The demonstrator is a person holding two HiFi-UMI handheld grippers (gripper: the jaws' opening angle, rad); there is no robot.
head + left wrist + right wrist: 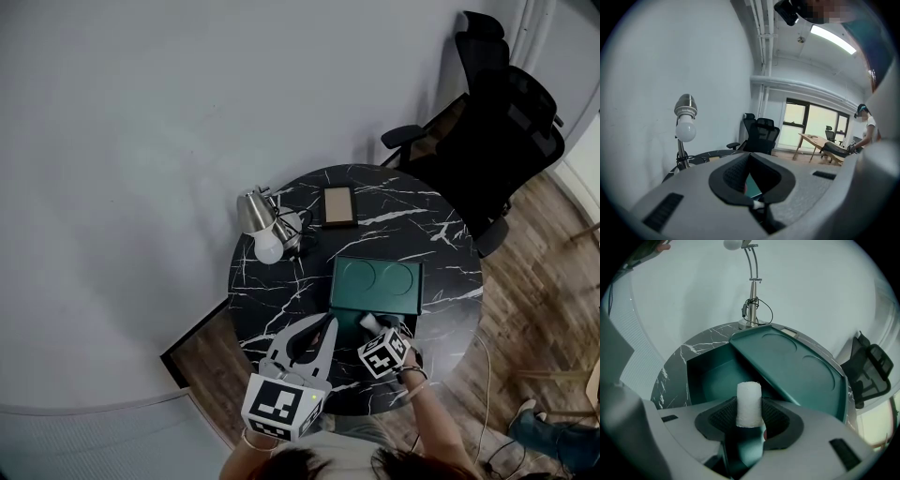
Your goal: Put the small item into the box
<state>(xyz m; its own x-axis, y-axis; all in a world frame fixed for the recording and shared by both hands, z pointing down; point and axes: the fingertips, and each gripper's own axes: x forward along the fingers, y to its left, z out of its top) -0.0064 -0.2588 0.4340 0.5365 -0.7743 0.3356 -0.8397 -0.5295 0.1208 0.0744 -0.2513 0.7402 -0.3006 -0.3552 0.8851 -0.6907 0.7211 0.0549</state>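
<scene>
A dark green box (710,376) stands open on the round black marble table (272,300), its lid (797,366) tilted back to the right. In the head view the lid (375,281) lies flat at the table's middle. My right gripper (749,420) is shut on a small white cylinder (749,401), held upright just in front of the box's open well. From above, that gripper (372,323) and the cylinder (368,322) sit at the box's near edge. My left gripper (328,326) hovers beside it to the left, jaws (751,180) together with nothing between them.
A silver desk lamp (262,230) with a white bulb (686,130) stands at the table's left. A small brown-framed panel (338,205) lies at the far side. A black office chair (487,141) is beyond the table on the right. A grey wall borders the left.
</scene>
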